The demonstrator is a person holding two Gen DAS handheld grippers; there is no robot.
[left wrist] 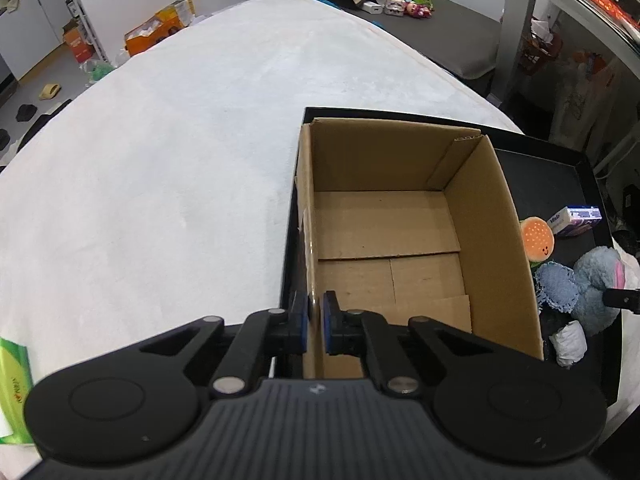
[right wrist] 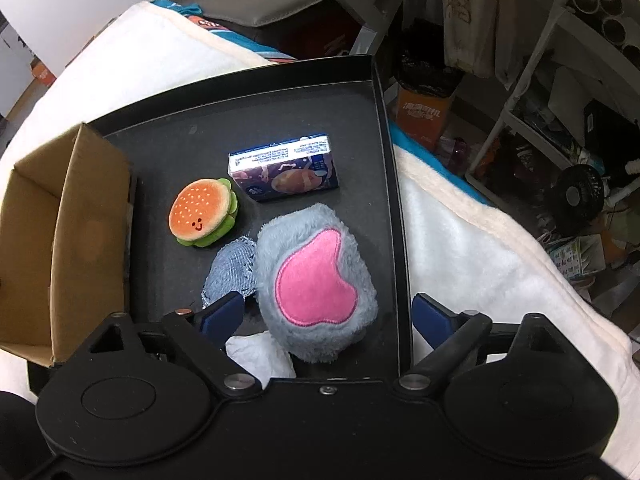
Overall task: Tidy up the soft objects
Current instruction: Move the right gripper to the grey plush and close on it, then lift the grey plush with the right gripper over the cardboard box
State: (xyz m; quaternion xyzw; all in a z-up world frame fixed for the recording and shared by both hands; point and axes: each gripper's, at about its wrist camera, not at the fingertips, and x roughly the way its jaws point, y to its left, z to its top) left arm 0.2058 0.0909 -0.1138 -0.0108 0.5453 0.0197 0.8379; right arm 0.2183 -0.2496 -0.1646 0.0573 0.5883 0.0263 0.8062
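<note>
With the left gripper (left wrist: pixel 315 322) pinched on the cardboard box (left wrist: pixel 400 216) wall and the right gripper (right wrist: pixel 327 318) spread wide around the grey plush (right wrist: pixel 316 280) lying just beside that box, closing off-centre could snag the denim scrap (right wrist: pixel 232 268).

Box (right wrist: pixel 60 216) left of toys (right wrist: pixel 204 212); both on tray (right wrist: pixel 384 128)

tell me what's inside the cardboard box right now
The cardboard box holds nothing visible, only its bare floor flaps. The left gripper, shut on its near wall, hides the near inside edge.
</note>
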